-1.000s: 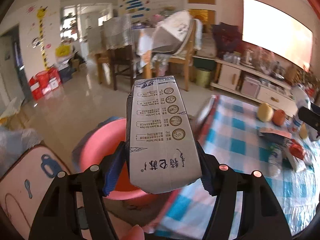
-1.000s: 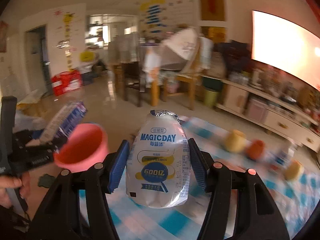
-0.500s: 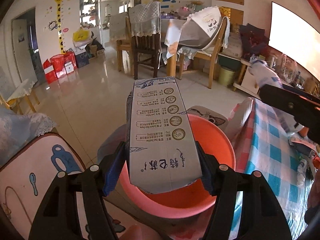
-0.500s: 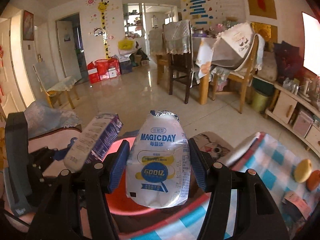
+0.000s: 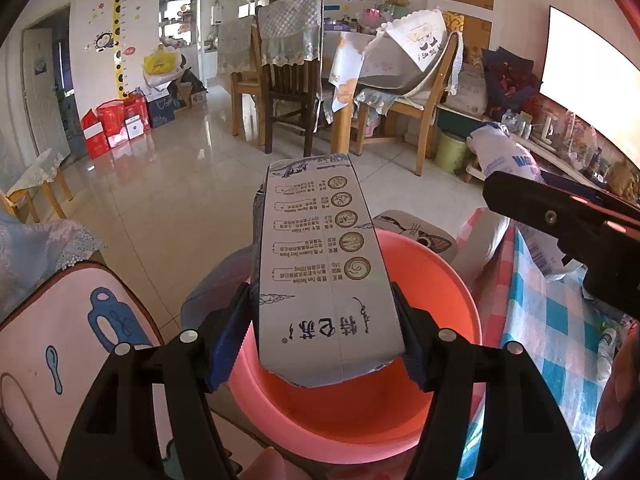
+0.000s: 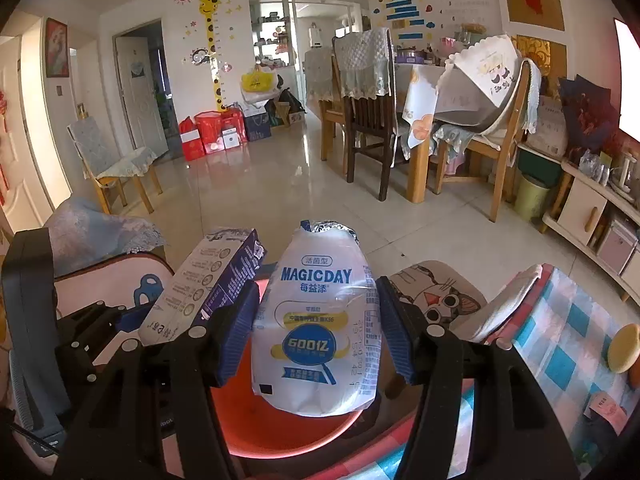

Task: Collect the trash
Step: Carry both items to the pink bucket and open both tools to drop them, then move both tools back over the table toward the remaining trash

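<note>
While both held items hang over the pink bucket (image 5: 440, 276), neither has been let go: the left tongs (image 5: 326, 334) pinch a grey-white milk carton (image 5: 324, 276) by its lower sides, blue pads flat against it, the carton tilting away from the camera with its printed face up (the text reads upside down from this view). The right tongs (image 6: 318, 330) squeeze a white MAGICDAY pouch (image 6: 320, 328) at its waist, foil-sealed top pointing up and away. In the right wrist view the carton (image 6: 200, 292) sits just left of the pouch, both above the bucket's orange-lit inside (image 6: 260, 428). The bucket stands on the floor beside the surface covered with a blue-checked cloth (image 5: 560, 320), between it and a pink cushioned seat (image 5: 52, 340). A cat-print cushion (image 6: 436, 296) lies just beyond the bucket's far rim.
</note>
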{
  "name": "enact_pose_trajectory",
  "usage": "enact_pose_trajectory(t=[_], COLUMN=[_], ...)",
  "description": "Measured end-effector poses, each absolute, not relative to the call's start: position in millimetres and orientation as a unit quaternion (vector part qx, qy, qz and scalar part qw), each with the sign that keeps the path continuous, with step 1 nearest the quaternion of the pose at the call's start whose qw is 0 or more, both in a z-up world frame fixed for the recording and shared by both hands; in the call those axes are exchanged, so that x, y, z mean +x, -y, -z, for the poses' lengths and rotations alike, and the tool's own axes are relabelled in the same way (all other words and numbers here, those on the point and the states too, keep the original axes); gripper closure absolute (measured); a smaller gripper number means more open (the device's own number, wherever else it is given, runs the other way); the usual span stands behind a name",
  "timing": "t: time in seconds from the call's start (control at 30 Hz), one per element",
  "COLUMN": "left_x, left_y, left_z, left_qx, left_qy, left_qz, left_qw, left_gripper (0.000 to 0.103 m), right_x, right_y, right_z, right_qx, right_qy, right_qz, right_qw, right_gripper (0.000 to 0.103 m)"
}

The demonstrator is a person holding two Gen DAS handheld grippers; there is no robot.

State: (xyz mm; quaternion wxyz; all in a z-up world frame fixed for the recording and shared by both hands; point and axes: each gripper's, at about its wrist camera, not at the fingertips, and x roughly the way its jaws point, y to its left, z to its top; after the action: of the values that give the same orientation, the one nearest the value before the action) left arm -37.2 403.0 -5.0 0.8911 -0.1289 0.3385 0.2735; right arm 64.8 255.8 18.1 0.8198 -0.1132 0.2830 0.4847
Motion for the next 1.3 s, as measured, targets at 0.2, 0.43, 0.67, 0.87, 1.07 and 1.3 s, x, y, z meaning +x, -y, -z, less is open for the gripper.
enact_pose_trajectory(t=[0.2, 0.43, 0.67, 0.87, 1.07, 1.3], left_x=[-25, -28, -31, -31, -30, -27], left_y=[-408, -419, -411, -387, -352, -302], left_z=[15, 20, 14, -1, -21, -39], left_qx=[-0.128, -0.14, -0.131, -0.12, -0.102, -0.081], left_qy=[-0.358, -0.357, -0.356, -0.348, -0.337, -0.331], left_qz=[-0.272, -0.278, -0.278, -0.264, -0.245, -0.213], left_qw=[0.884, 0.881, 0.883, 0.892, 0.903, 0.916], left_gripper=[0.036, 0.03, 0.03, 0.03, 0.026, 0.012], right_x=[76, 84, 91, 94, 96, 76], right_y=[-268, -269, -234, -179, -108, -6], right_z=[-5, 12, 5, -8, -20, -26], right_qx=[-0.107, -0.097, -0.062, -0.039, -0.02, -0.022], right_qy=[-0.298, -0.309, -0.31, -0.302, -0.293, -0.273], right_qz=[-0.499, -0.493, -0.476, -0.448, -0.41, -0.354], right_qw=[0.807, 0.807, 0.821, 0.841, 0.863, 0.894], right_gripper=[0.041, 0.014, 0.014, 0.014, 0.014, 0.008])
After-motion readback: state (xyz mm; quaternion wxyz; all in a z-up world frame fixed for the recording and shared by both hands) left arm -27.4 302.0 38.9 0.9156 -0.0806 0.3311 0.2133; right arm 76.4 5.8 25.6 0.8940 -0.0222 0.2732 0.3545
